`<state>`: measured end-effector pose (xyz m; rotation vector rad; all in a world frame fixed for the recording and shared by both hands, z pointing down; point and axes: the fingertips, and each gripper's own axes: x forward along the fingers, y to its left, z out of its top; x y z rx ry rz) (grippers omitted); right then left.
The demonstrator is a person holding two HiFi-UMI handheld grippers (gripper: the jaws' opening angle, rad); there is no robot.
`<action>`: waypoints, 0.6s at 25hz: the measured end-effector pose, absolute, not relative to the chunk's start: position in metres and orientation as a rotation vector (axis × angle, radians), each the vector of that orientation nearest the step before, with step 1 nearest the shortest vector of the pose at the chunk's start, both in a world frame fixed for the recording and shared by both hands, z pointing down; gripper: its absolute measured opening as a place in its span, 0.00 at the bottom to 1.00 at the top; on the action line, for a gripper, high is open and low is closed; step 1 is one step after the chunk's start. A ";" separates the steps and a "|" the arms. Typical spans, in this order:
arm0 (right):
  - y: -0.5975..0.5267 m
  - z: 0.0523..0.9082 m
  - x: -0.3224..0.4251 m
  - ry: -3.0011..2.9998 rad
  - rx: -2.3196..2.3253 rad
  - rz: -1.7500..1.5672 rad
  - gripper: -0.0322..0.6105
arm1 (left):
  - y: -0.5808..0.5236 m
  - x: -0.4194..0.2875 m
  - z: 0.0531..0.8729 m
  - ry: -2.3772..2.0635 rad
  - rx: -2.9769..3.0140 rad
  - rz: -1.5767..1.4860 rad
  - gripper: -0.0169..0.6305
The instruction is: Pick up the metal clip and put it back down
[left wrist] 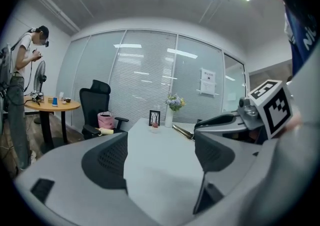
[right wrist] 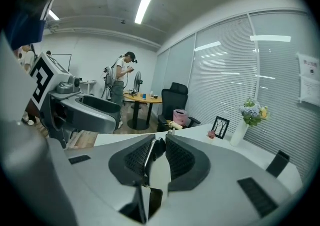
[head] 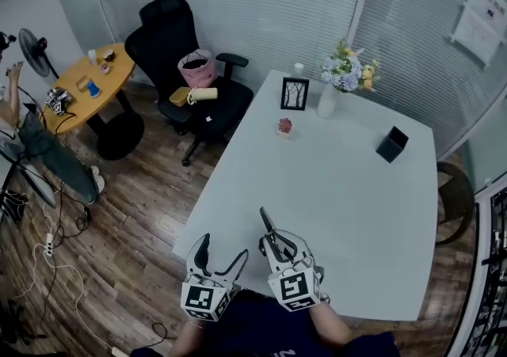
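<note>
Currently on my remote feed, itemised:

1. Metal clip (right wrist: 148,154): a thin bright strip pinched between the nearly closed pads of my right gripper (head: 273,246). Its tip pokes out ahead over the near edge of the white table (head: 341,181).
2. Left gripper (head: 223,249): fingers spread wide with only bare tabletop between them. It sits just beside the right gripper at the table's near corner.
3. Far end of the table: picture frame (head: 295,93), vase of flowers (head: 331,94) and black box (head: 392,144), all well apart from both grippers.
</note>
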<state>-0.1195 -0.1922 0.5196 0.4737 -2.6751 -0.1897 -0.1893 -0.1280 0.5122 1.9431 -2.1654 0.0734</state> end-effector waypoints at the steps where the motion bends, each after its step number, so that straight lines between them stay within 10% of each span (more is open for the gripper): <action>1: -0.192 0.526 -0.126 -2.666 0.458 -0.193 0.17 | -0.126 -0.193 0.513 -2.172 1.937 0.081 0.68; 15: -0.196 0.619 -0.207 -2.497 0.277 -0.230 0.16 | -0.109 -0.231 0.530 -2.183 1.873 0.111 0.68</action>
